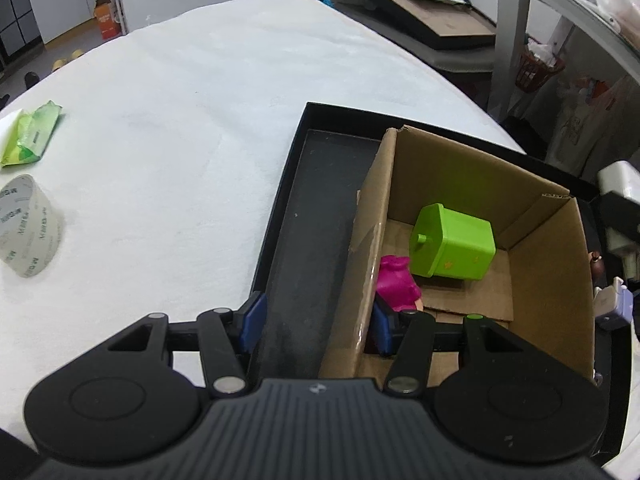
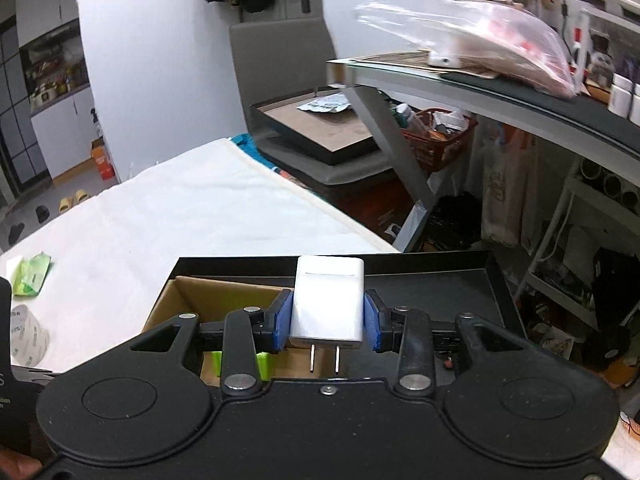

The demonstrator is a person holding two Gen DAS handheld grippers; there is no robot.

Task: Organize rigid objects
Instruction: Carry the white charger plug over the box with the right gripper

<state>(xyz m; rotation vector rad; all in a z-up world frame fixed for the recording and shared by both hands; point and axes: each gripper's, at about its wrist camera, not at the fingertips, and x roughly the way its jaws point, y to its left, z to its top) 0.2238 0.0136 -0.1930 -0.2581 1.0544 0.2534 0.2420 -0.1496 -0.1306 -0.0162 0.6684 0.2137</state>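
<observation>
A black tray (image 1: 316, 208) on the white table holds an open cardboard box (image 1: 552, 280). Inside the box lie a green cube-shaped container (image 1: 454, 246) and a magenta toy (image 1: 396, 284). My left gripper (image 1: 317, 326) is open and straddles the box's left wall: one blue pad is at the tray's left edge, the other inside the box by the magenta toy. My right gripper (image 2: 328, 320) is shut on a white charger plug (image 2: 328, 300), prongs toward the camera, held above the tray (image 2: 440, 292) beside the box (image 2: 224, 296). The plug (image 1: 620, 184) also shows at the left wrist view's right edge.
A roll of tape (image 1: 28, 228) and a green wipes packet (image 1: 30, 132) lie at the table's left. Small items, one pale lavender (image 1: 612, 304), sit in the tray right of the box. A chair with a framed board (image 2: 320, 128) and a desk (image 2: 480, 92) stand beyond the table.
</observation>
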